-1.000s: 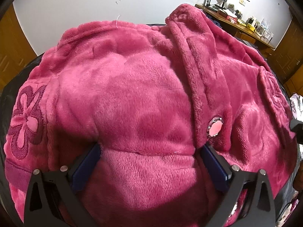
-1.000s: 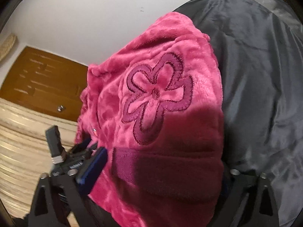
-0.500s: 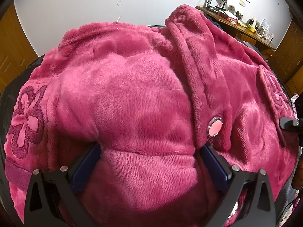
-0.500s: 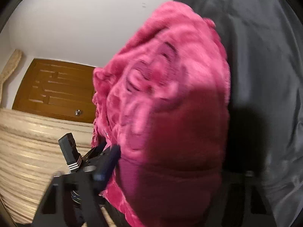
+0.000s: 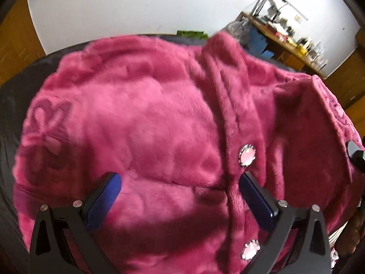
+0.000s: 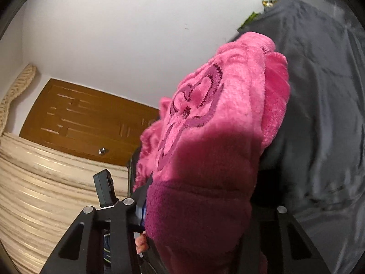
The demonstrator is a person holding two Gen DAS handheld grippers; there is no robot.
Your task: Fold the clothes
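The robe (image 5: 159,125) is lying spread on the tabletop (image 5: 13,86), filling the left wrist view. The left gripper (image 5: 180,187) is sitting at 6 o'clock with the robe bunching between its fingers. One button (image 5: 247,155) is sitting just at 1 o'clock of the gripper, another (image 5: 251,250) at 5 o'clock. A desk (image 5: 285,43) is standing behind at 2 o'clock. In the right wrist view, the right gripper (image 6: 200,207) is at 6 o'clock with the robe's hem (image 6: 198,210) between its fingers, a door (image 6: 86,123) at 9 o'clock.
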